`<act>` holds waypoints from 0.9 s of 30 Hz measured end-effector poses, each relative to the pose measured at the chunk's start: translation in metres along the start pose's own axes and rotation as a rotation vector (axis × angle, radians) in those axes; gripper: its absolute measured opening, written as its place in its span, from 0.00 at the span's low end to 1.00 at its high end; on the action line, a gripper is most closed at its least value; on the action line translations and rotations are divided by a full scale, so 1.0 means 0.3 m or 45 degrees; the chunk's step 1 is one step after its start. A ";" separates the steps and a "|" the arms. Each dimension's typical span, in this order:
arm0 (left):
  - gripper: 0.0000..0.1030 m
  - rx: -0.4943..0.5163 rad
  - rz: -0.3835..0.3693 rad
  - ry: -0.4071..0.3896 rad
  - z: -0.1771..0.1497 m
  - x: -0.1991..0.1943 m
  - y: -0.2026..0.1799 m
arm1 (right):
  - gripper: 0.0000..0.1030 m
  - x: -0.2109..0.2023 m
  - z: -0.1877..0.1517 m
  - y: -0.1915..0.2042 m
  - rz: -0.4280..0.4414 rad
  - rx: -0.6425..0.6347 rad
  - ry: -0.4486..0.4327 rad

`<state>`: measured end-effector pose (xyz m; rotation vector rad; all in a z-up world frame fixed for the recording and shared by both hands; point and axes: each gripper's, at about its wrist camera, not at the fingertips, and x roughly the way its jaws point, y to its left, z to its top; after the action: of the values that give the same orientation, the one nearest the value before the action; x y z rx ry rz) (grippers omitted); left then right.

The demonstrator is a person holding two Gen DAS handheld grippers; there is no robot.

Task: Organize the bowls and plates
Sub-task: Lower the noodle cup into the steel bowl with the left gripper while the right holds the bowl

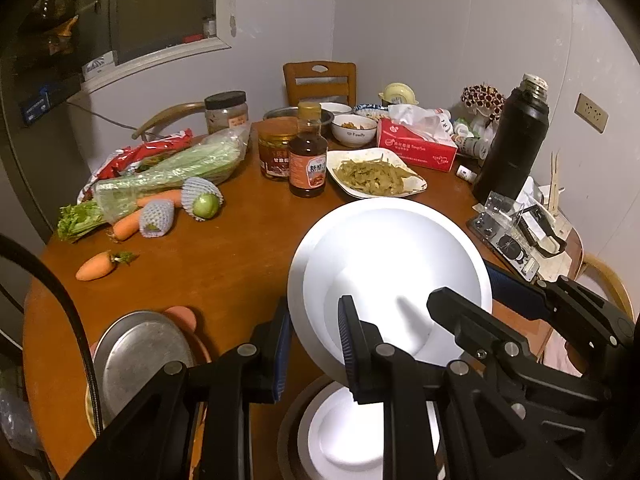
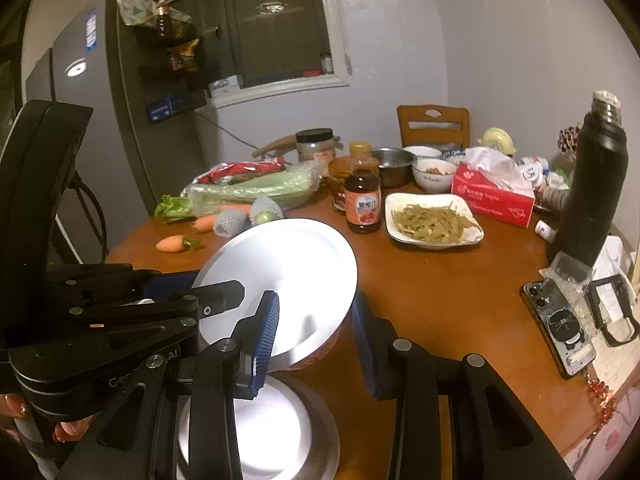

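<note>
the big round white plate (image 1: pixel 384 264) is up in the air over the round brown wooden table (image 1: pixel 224 264), held at two sides. it tips, with its open face turned up and toward the near edge of the table. a round plate has no long side, so only the tilt tells which way it points. under its right rim there seems to be a bowl with a red pattern, but that part is mostly hidden.

the left gripper (image 1: pixel 316 344) is nearly closed, pinching the plate's near left rim between its blue pads. the right gripper (image 2: pixel 316 340) is closed tight on the right rim.

just below sits a second white dish (image 1: pixel 340 436) on a darker round plate. i think the step now is carrying the big plate to a stack. next, both hands should level it and lower it together, slowly.

farther off are a square white dish of green vegetable strips (image 1: pixel 376 174), a brown sauce bottle (image 1: pixel 308 156) and a tall black flask (image 1: pixel 512 140).
</note>
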<state>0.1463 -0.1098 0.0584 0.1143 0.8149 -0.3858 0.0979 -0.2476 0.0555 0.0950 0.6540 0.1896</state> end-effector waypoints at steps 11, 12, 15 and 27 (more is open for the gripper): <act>0.22 -0.018 0.015 -0.048 -0.044 -0.110 0.002 | 0.38 -0.095 -0.006 0.062 0.036 -0.040 -0.039; 0.22 -0.019 0.016 -0.049 -0.049 -0.115 0.001 | 0.38 -0.105 -0.008 0.067 0.041 -0.043 -0.043; 0.22 -0.036 0.004 -0.047 -0.070 -0.131 0.000 | 0.38 -0.130 -0.019 0.082 0.052 -0.059 -0.037; 0.22 -0.053 0.017 -0.055 -0.140 -0.192 -0.016 | 0.38 -0.200 -0.055 0.117 0.075 -0.105 -0.030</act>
<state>0.0801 -0.0872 0.0719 0.0721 0.7791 -0.3575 0.0361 -0.2251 0.0832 0.0371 0.6193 0.2719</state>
